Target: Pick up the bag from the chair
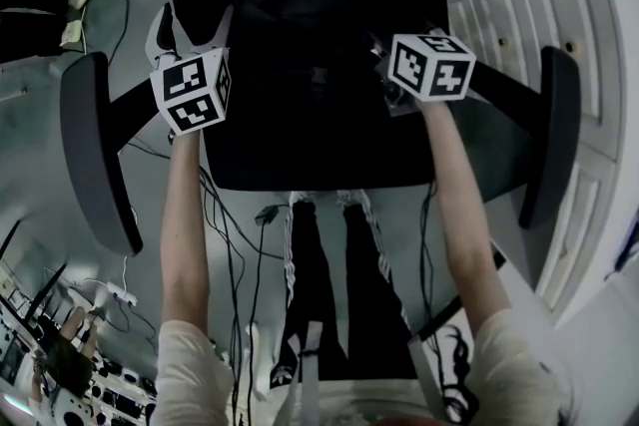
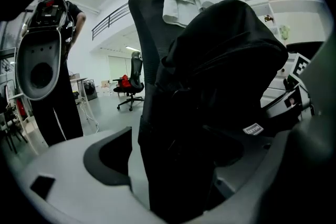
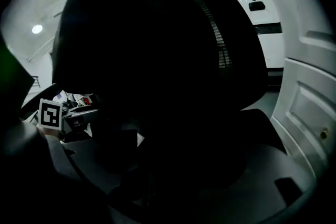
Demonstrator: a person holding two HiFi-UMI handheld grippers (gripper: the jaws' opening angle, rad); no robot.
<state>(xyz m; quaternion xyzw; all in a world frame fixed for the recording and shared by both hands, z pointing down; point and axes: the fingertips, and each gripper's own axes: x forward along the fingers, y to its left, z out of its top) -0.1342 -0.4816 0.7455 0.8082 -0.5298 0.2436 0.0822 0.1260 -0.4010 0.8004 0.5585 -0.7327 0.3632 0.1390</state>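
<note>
Bag (image 2: 220,71), blk, on chair (image 1: 319,165): soft, slumpy, prob. mod. weight, best gripped at side folds; L gripper (image 2: 205,165) & R gripper (image 3: 173,181) jaws wide apart, straddling fabric, unclamped.

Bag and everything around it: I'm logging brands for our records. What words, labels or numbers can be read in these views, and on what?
None can be read.
Tag on the bag: a short word, too small and blurred to read.
Cubes: black and white square markers only, no words or numbers.
</note>
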